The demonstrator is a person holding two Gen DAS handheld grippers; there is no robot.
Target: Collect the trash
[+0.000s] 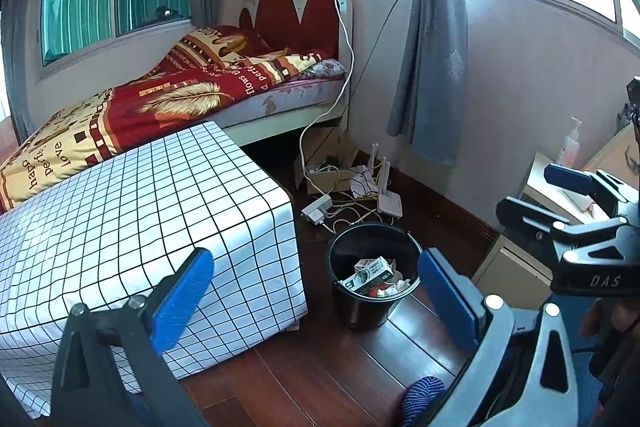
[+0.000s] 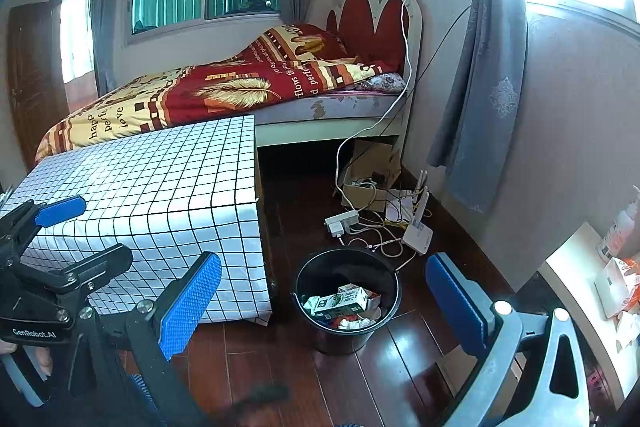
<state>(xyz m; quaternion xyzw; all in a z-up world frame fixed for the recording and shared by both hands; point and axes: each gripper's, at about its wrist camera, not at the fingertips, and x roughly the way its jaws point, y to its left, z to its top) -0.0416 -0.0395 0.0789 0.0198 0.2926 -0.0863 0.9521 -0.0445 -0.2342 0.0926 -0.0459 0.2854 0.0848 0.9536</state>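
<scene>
A black bucket [image 1: 362,311] [image 2: 320,277] stands on the dark wood floor, right of the checked table. Inside lie a green-and-white carton [image 1: 370,273] [image 2: 344,301] and crumpled paper [image 2: 356,323]. My left gripper [image 1: 316,297] hangs open in front of the bucket, with nothing between its blue pads [image 1: 184,297]. My right gripper [image 2: 324,303] is open and empty too, with the bucket framed between its fingers. Each gripper also shows at the edge of the other's view, the right gripper [image 1: 548,195] and the left gripper [image 2: 80,235].
A low table under a white grid cloth [image 1: 140,207] [image 2: 160,187] stands left of the bucket, with a bed [image 1: 180,95] behind it. Cables, a power strip [image 1: 316,209] and a router [image 2: 416,233] lie on the floor beyond. A cabinet [image 2: 576,259] with packets stands at the right.
</scene>
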